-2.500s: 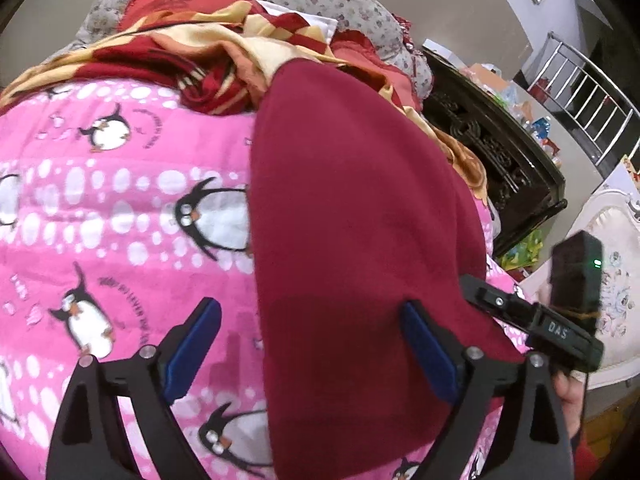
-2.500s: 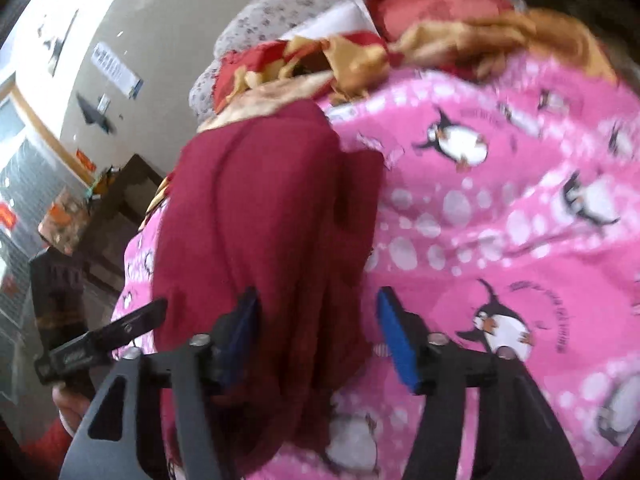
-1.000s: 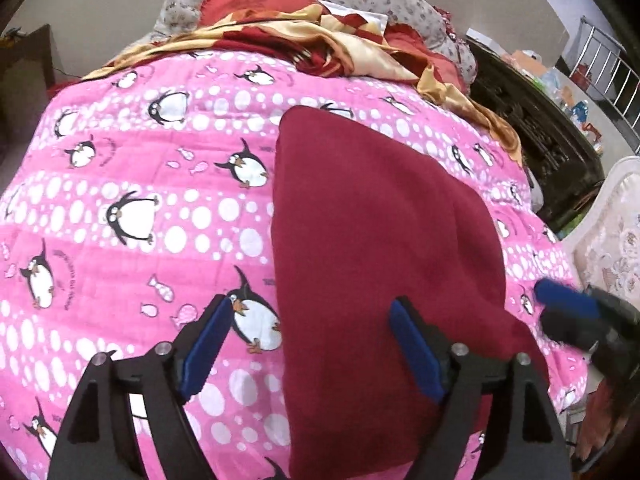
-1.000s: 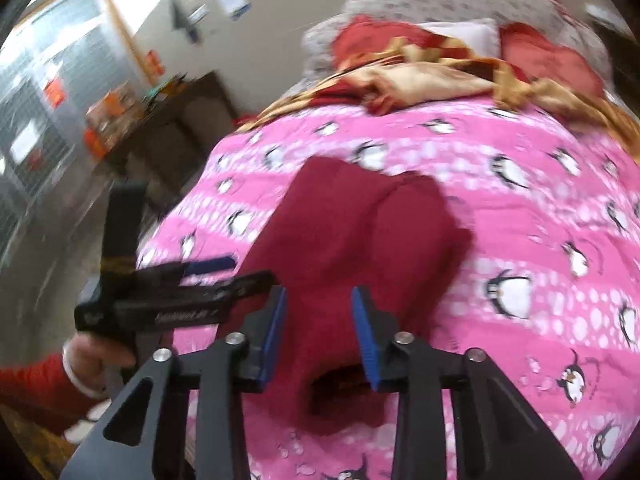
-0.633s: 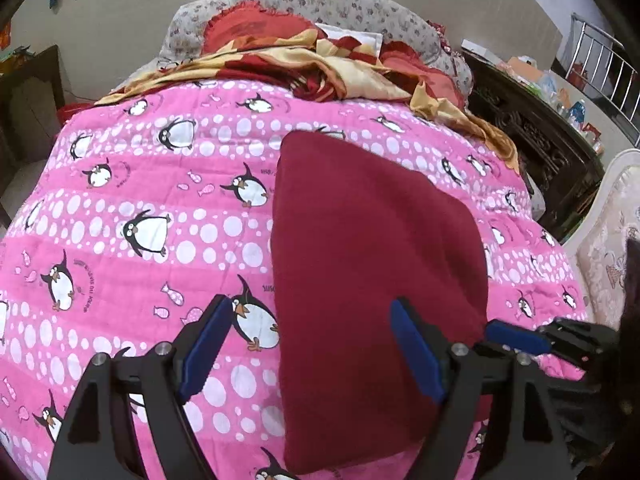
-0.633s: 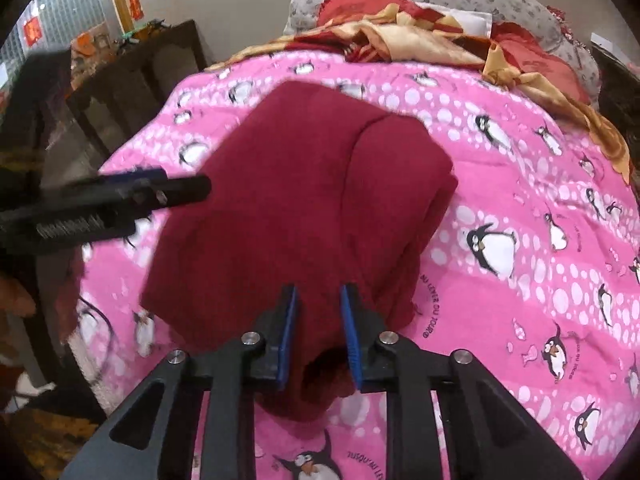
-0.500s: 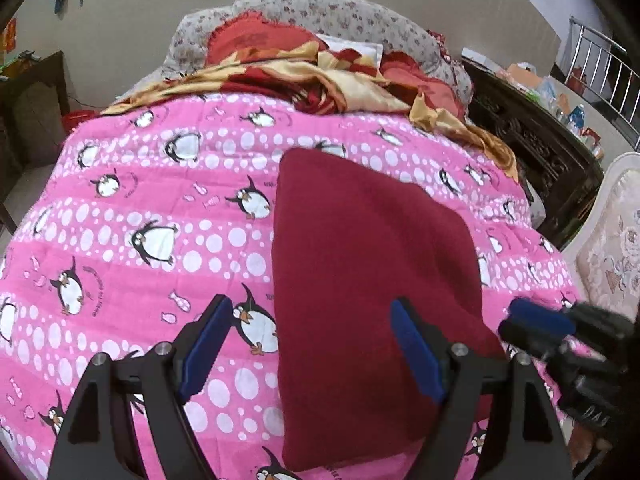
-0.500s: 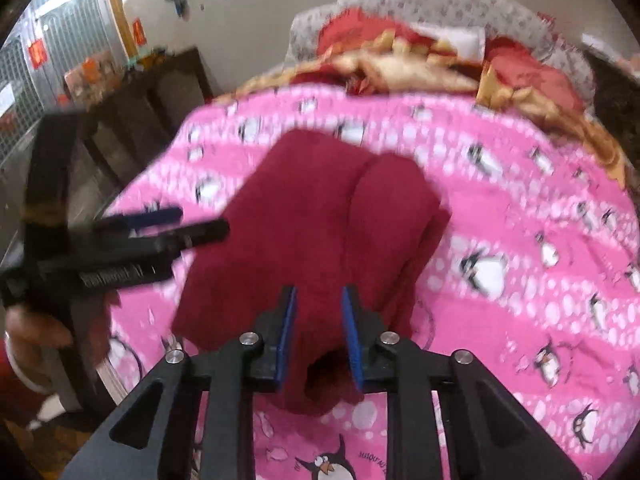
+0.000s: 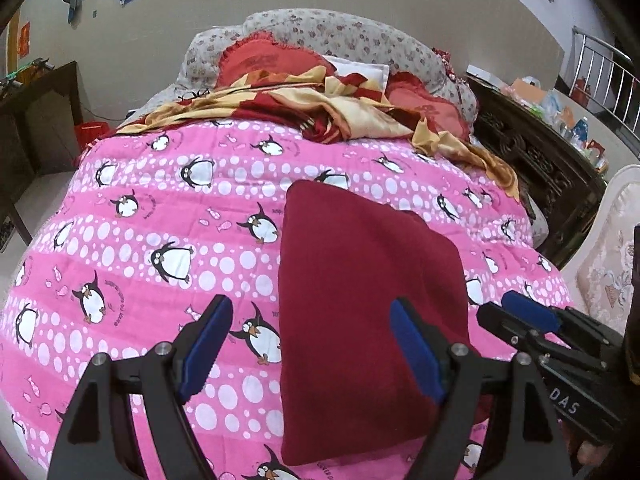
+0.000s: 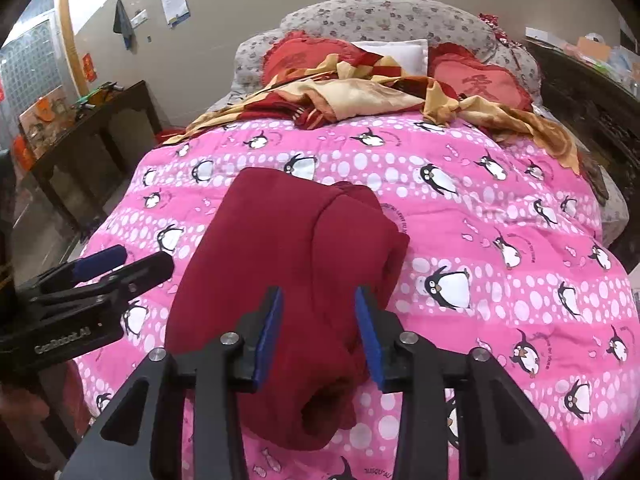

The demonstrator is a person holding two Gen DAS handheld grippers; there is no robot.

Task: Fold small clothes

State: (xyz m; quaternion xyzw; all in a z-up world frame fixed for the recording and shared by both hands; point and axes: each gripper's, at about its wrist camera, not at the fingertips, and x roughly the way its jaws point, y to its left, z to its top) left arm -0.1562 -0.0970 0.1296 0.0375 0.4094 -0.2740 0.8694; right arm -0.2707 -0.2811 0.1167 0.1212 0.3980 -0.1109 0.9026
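Observation:
A dark red garment (image 9: 360,300) lies folded in a flat, long shape on the pink penguin quilt (image 9: 160,220). My left gripper (image 9: 308,320) hovers above its near left edge, open wide, with nothing between the pads. In the right wrist view the garment (image 10: 288,248) shows a folded layer along its right side. My right gripper (image 10: 320,306) stands over its near end with jaws opening; the cloth lies between the pads (image 10: 370,332), which are no longer pinching it. Each gripper shows in the other's view: the right gripper (image 9: 520,316) and the left gripper (image 10: 108,264).
A crumpled red and gold blanket (image 9: 320,108) and red pillows (image 10: 476,76) lie at the head of the bed. A dark carved cabinet (image 9: 552,176) stands to the right, a dark desk (image 10: 92,120) to the left, and a pale upholstered chair (image 9: 608,248) at the near right.
The right gripper's jaws, narrow on the garment's near edge before, have spread apart. The left gripper has lifted back, so more of the bed shows. The garment lies still.

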